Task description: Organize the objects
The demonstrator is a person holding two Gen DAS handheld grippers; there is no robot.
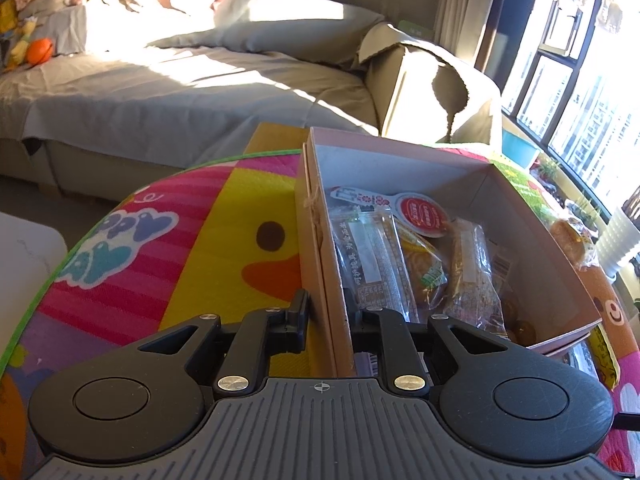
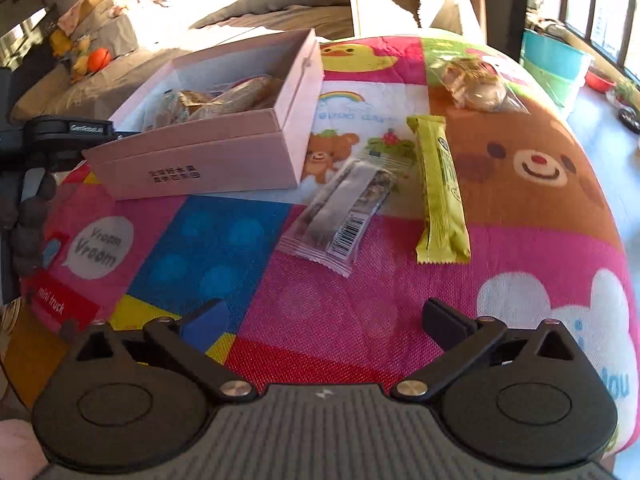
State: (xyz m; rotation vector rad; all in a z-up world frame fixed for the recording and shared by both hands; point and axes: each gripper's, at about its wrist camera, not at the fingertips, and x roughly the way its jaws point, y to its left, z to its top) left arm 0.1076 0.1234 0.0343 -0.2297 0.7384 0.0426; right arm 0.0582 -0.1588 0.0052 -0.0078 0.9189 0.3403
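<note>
A pink cardboard box (image 1: 320, 264) sits on a colourful play mat (image 1: 224, 216) and holds several wrapped snacks (image 1: 376, 256). My left gripper (image 1: 330, 316) is shut on the box's near left wall, one finger outside and one inside. In the right wrist view the same box (image 2: 224, 156) stands at the upper left, with the left gripper's body (image 2: 68, 128) behind its corner. A clear-wrapped snack (image 2: 344, 216), a yellow-green bar (image 2: 440, 188) and a clear bag of pastry (image 2: 480, 88) lie on the mat (image 2: 320, 304). My right gripper (image 2: 324, 316) is open and empty, hovering short of the clear-wrapped snack.
A grey bed (image 1: 168, 88) with pillows lies beyond the mat. An open brown carton (image 1: 432, 88) stands by the window. A teal bin (image 2: 556, 68) sits at the right. An orange ball (image 1: 39, 51) rests on the bed's far left.
</note>
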